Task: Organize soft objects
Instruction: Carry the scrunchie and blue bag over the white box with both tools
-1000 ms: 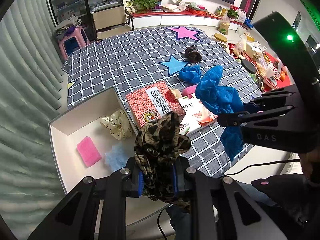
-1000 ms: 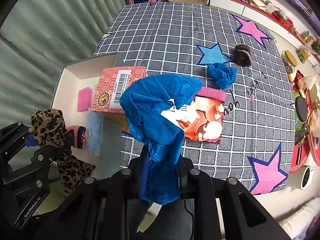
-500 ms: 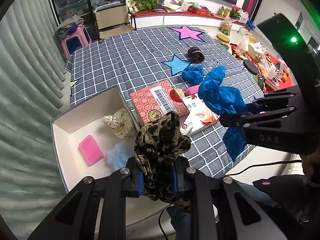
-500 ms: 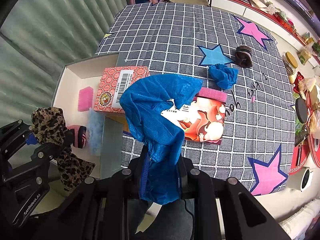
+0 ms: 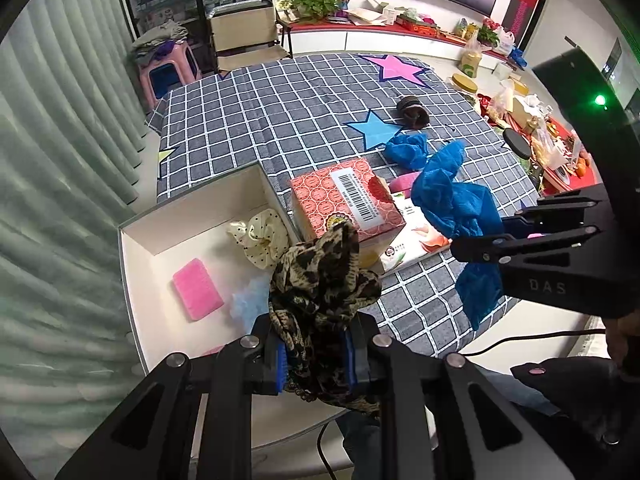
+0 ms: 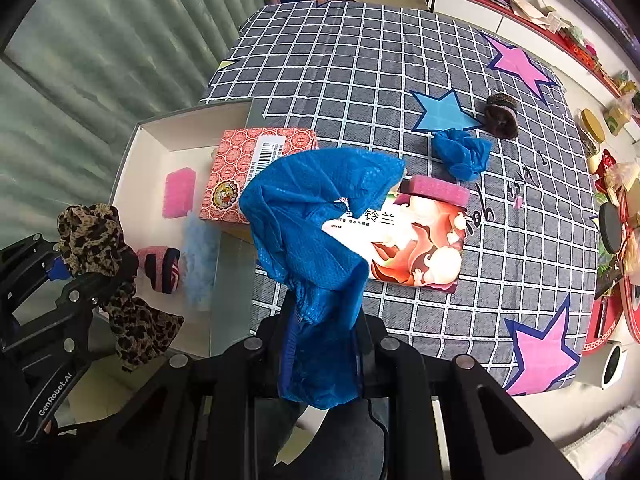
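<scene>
Hovering side by side, left gripper (image 5: 316,354) clamps leopard scarf (image 5: 324,280), right gripper (image 6: 322,354) blue cloth (image 6: 312,220).

The right gripper (image 6: 322,350) is clamping a blue cover (image 6: 308,236), which is billowing up over a red patterned box (image 6: 244,164) and an illustrated book (image 6: 420,248). At far left the left gripper (image 6: 64,276) is pinching a leopard-print cloth (image 6: 96,240) above the white box (image 6: 140,148), where a pink sponge (image 6: 179,194) is lying. Another crumpled blue cover (image 6: 462,154) is sitting on the checked tablecloth (image 6: 360,64), near a dark brown hair tie (image 6: 501,116).
</scene>
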Available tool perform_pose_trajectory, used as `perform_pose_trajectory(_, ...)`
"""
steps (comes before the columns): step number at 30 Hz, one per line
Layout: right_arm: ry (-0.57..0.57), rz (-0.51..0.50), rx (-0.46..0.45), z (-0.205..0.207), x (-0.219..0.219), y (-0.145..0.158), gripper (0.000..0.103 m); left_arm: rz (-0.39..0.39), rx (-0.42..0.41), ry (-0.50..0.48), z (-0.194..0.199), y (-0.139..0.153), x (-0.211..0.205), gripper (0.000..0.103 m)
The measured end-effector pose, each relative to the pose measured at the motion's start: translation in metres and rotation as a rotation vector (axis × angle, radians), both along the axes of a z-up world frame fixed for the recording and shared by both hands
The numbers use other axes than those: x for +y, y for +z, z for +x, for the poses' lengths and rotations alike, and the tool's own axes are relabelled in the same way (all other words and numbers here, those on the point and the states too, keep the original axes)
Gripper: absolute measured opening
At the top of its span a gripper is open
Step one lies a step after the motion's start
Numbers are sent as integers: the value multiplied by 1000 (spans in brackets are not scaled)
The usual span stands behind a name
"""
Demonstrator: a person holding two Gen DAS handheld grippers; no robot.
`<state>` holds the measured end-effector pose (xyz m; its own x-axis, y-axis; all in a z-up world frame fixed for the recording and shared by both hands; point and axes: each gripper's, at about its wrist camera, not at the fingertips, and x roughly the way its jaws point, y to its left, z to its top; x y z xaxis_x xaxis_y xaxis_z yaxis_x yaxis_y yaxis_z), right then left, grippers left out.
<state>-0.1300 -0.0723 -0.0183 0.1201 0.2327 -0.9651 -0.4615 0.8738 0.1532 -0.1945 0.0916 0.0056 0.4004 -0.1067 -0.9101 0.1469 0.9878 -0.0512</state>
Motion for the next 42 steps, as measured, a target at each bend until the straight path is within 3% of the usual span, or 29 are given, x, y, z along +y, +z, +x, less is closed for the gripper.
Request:
perform_pose_trajectory(23,26,-5,5,1,3,-3,24,-4,10,68,1,-5,17,23)
perform_pose_trajectory(42,190,-2,2,2,59,-1,24,28,61,272,-4,-25,69,23)
